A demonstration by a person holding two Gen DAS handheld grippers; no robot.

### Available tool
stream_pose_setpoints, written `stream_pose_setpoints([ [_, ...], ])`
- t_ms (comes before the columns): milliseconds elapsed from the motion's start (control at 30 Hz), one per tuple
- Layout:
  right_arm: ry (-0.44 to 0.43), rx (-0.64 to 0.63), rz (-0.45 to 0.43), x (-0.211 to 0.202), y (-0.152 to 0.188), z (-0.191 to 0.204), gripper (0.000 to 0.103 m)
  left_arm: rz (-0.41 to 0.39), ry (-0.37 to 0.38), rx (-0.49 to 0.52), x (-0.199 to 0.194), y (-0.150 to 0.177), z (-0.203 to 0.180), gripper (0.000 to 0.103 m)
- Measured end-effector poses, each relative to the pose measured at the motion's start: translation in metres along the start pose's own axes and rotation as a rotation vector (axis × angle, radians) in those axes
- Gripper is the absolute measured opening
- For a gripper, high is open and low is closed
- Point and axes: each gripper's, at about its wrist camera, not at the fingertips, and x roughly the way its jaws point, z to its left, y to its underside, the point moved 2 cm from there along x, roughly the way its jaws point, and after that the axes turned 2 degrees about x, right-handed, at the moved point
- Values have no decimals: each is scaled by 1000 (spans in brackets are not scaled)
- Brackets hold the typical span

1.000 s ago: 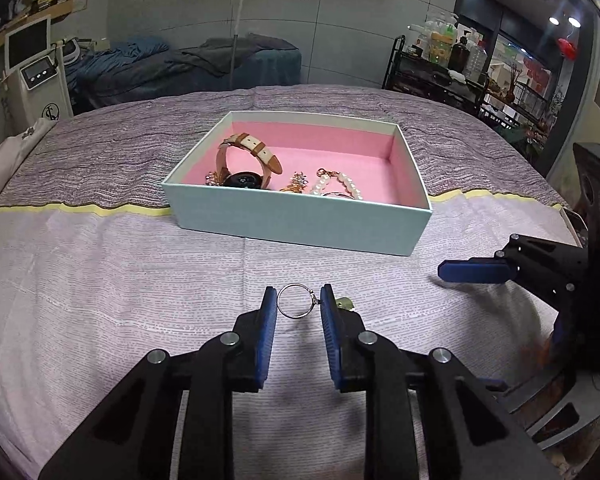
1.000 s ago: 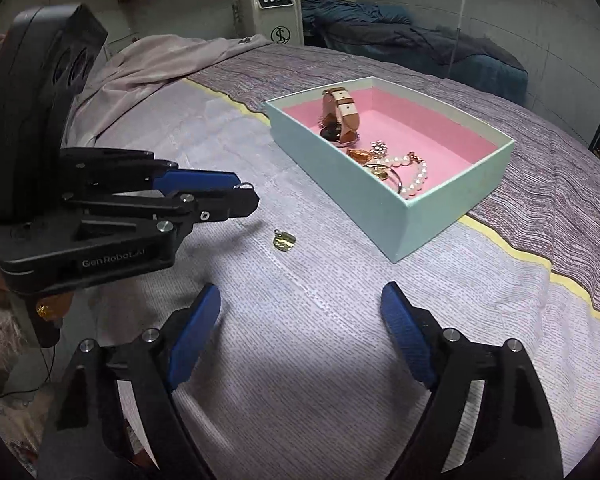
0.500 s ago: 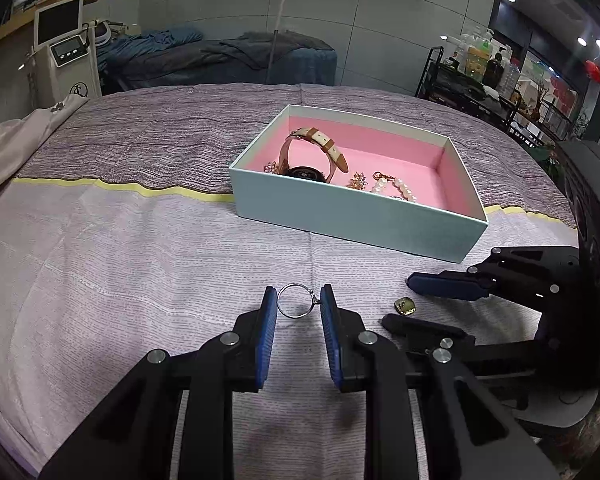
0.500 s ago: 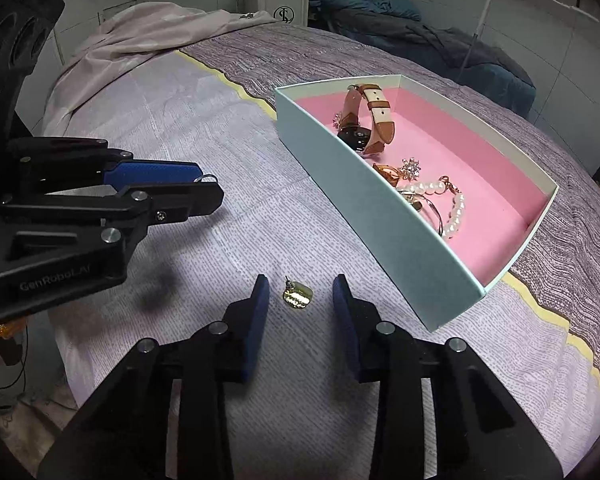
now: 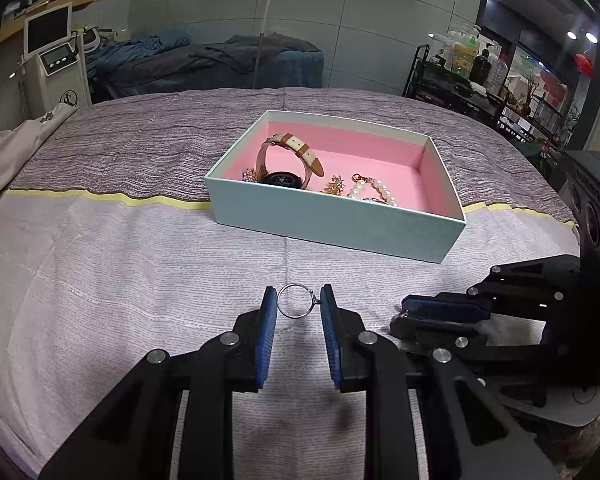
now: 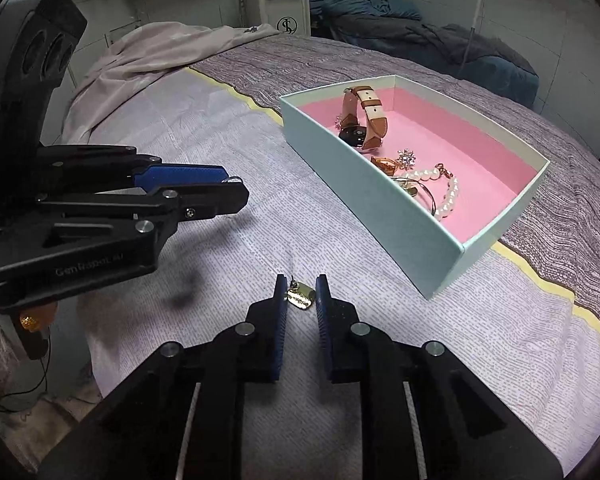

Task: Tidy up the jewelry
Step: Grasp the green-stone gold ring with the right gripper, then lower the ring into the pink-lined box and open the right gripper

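Note:
My left gripper (image 5: 298, 302) is shut on a thin silver ring (image 5: 296, 301) and holds it above the bedcover, short of the box. My right gripper (image 6: 300, 294) is shut on a small gold pendant (image 6: 301, 298) just above the cover. The pale blue box (image 5: 340, 222) with pink lining holds a watch with a tan strap (image 5: 286, 162), a pearl bracelet (image 5: 374, 190) and small gold pieces (image 5: 334, 184). The box also shows in the right wrist view (image 6: 380, 200), to the right of the left gripper (image 6: 236, 190).
The box sits on a bed with a lilac cover (image 5: 120, 260) and a purple striped blanket (image 5: 140, 148). A white machine (image 5: 58, 68) stands at the back left, a shelf of bottles (image 5: 472, 68) at the back right. A grey sheet (image 6: 152, 52) lies bunched at the bed's edge.
My right gripper has closed its jaws onto the gold pendant and lifted it slightly. My left gripper still holds the ring and has shifted a little to the left of the box.

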Motion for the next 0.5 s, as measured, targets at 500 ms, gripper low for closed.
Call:
stream_pose_setpoints([
  [500,13,23,-125,-48,-27,-26,15,-76,1,89,-5,-57,-21,22],
])
